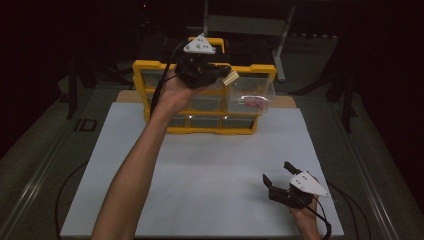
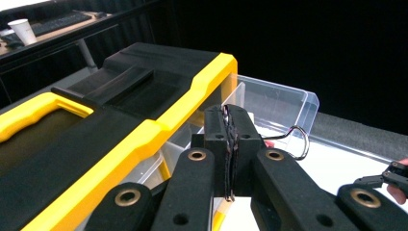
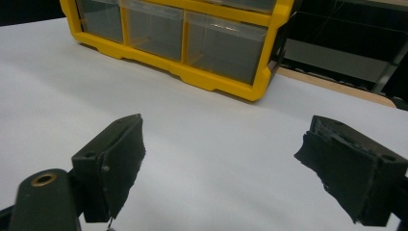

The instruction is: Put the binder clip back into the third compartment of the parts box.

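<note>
Left hand-held gripper (image 2: pixel 230 144) held clamped on a wire clip (image 2: pixel 297 140) above the pulled-out clear drawer (image 2: pixel 284 103) of the yellow organiser (image 1: pixel 150 67). Release into drawer judged next. Right hand-held gripper (image 3: pixel 221 163) rested agape over desk (image 1: pixel 200 170).

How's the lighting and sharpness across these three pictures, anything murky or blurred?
High view: dim overall, the surroundings nearly black, the white board the brightest part, the yellow drawer cabinet soft. Left gripper view: brighter; the near black tool is slightly soft, and the background beyond the clear drawer is black. Right gripper view: evenly lit, with the close tool pads slightly blurred.
</note>
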Available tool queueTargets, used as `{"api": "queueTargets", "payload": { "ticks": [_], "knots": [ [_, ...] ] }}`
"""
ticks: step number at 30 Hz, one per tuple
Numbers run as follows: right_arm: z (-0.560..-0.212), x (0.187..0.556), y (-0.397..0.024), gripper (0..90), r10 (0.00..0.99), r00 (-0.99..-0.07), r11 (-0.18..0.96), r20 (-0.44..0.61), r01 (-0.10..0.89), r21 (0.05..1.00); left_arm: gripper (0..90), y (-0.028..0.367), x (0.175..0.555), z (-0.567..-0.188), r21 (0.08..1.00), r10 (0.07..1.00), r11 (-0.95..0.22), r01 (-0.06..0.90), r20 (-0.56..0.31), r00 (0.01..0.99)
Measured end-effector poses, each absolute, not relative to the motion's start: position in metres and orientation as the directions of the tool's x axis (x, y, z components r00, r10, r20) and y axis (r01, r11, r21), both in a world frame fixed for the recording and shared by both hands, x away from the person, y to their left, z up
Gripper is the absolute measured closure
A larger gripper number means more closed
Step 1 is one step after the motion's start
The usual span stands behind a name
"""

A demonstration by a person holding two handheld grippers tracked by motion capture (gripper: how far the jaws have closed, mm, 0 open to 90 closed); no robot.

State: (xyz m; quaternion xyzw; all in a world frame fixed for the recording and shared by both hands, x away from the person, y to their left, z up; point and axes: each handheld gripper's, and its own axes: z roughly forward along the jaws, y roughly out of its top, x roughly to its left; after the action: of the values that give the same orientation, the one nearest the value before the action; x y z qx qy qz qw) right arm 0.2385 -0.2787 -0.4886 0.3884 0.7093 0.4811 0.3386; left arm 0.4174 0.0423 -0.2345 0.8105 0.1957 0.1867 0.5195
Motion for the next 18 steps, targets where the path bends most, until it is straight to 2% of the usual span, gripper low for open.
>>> {"api": "queueTargets", "payload": {
  "ticks": [18],
  "knots": [
    [-0.489, 0.239, -0.28, 13.5, 0.879, -0.466, 0.23, -0.101, 0.23, 0.946, 89.2, 0.027, 0.42, -0.222, 0.916, 0.501, -0.388, 0.104, 0.115, 0.858]
  ]
}}
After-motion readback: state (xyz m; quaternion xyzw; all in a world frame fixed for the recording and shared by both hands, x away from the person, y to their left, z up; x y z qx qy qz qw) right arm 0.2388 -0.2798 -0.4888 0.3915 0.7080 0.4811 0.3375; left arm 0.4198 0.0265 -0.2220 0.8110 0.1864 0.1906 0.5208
